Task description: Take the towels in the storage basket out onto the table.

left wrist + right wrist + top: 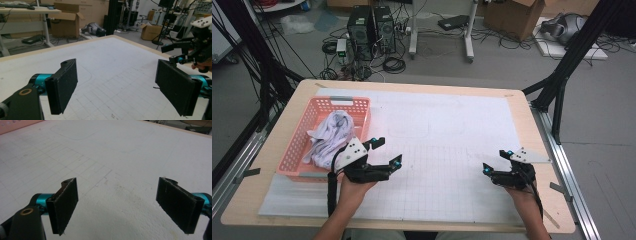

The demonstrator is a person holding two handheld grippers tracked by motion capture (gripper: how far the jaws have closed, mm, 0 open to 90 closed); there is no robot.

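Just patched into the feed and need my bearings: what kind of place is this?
Probably a robotics or data-collection lab. Computer towers with tangled cables stand on the floor beyond the table, cardboard boxes sit about, and black frame struts flank the table.

Grey floor (492, 70) strewn with cables (394, 64), cardboard boxes (517, 17).

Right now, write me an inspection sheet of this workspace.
Surface: white gridded sheet on a wooden table.
Job's things: pink basket at the left, white cloth heaped inside.
Clutter: nothing seen on the sheet.
Grippers: left gripper beside the basket, jaws open; right gripper over the sheet, open; both hold nothing.
Cables: black cable down the left forearm.
Surroundings: computer towers, cardboard box, floor wiring.
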